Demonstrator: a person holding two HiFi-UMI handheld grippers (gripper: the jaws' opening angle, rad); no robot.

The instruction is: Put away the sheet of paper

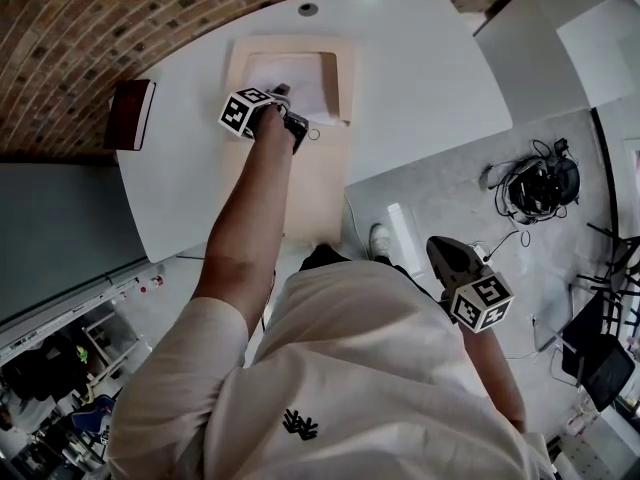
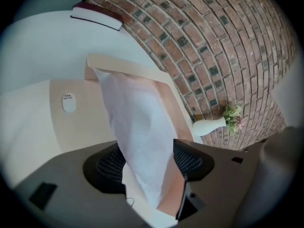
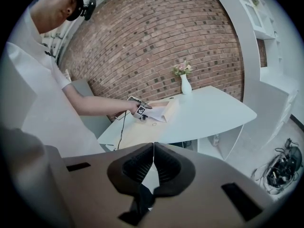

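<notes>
Two tools: the left tool [image 2: 151,161] stands released, jaws wide apart with the one sheet of paper [image 2: 137,127] between them; the right tool [image 3: 153,163] is clenched on nothing, away from the desk [image 1: 420,78]. One open beige folder [image 2: 71,122] there holds the sheet.

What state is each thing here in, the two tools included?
Folder: open, flat on the table.
Sheet of paper: partly inside it.
Left tool: open, the sheet between its jaws, unpinched.
Right tool: shut, empty.
Book: closed.
Vase: upright.
</notes>
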